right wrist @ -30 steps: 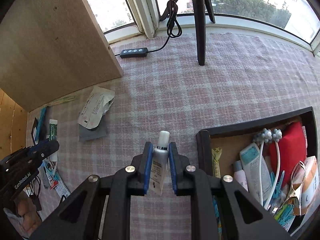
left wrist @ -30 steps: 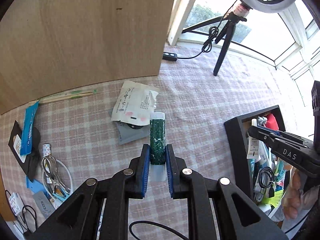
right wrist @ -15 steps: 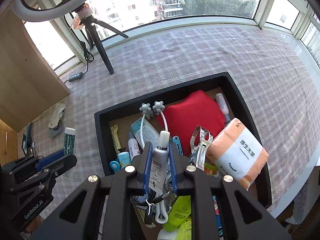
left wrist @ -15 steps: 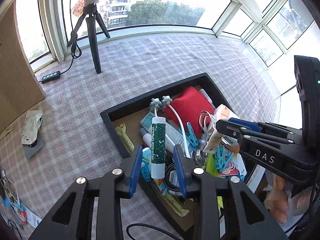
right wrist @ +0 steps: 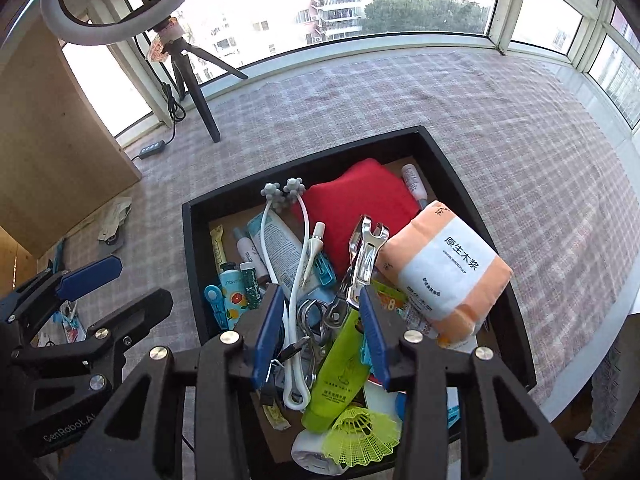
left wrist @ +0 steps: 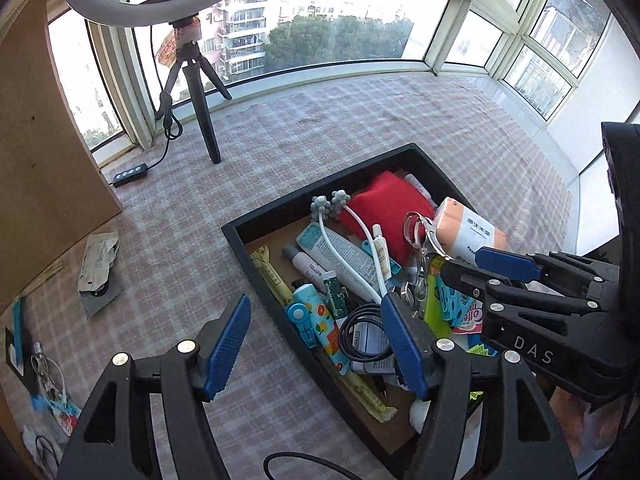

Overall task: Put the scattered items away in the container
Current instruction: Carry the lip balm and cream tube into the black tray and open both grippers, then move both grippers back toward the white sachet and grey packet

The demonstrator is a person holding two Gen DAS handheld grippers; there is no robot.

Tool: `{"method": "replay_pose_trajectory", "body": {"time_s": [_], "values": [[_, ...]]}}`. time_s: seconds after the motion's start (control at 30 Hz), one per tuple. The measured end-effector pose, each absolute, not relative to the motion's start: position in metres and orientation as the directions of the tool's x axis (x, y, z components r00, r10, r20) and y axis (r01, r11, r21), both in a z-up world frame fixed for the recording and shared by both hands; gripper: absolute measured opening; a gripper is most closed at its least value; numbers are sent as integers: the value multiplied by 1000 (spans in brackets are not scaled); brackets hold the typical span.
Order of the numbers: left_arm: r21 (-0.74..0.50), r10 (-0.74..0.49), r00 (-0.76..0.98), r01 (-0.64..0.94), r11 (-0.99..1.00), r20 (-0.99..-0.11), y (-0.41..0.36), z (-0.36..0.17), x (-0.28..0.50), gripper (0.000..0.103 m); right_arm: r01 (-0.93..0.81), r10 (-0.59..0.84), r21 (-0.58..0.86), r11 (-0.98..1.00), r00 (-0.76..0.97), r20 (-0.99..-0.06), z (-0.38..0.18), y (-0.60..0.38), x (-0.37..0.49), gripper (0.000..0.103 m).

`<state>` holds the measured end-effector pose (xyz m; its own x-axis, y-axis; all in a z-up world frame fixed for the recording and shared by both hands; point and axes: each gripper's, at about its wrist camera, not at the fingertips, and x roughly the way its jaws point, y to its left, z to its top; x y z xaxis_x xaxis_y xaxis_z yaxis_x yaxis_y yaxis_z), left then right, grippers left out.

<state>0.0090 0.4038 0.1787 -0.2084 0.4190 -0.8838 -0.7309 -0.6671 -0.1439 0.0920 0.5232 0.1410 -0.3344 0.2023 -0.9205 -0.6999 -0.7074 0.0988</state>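
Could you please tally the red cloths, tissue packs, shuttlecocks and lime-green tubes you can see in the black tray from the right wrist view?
Red cloth: 1
Tissue pack: 1
Shuttlecock: 1
Lime-green tube: 1
Total: 4

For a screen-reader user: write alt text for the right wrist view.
The right gripper hangs with its jaws opening and nothing clamped between them, above a black container crowded with toiletry tubes, a red cloth, a pack of tissues and a yellow-green shuttlecock. The left gripper shows at the left edge over the checked tablecloth. Windows and a ring-light tripod stand behind.
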Motion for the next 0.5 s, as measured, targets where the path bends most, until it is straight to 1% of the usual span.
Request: {"method": "replay_pose_trajectory", "body": {"time_s": [0.37, 0.5], "values": [[-118, 410, -292, -674, -730, -864, 348, 193, 14, 66, -613, 175, 121, -781, -400, -899, 152, 469, 78, 39], [-102, 383, -323, -635, -766, -865, 319, 185, 14, 70, -567, 173, 104, -817, -414, -893, 151, 445, 71, 39]]}}
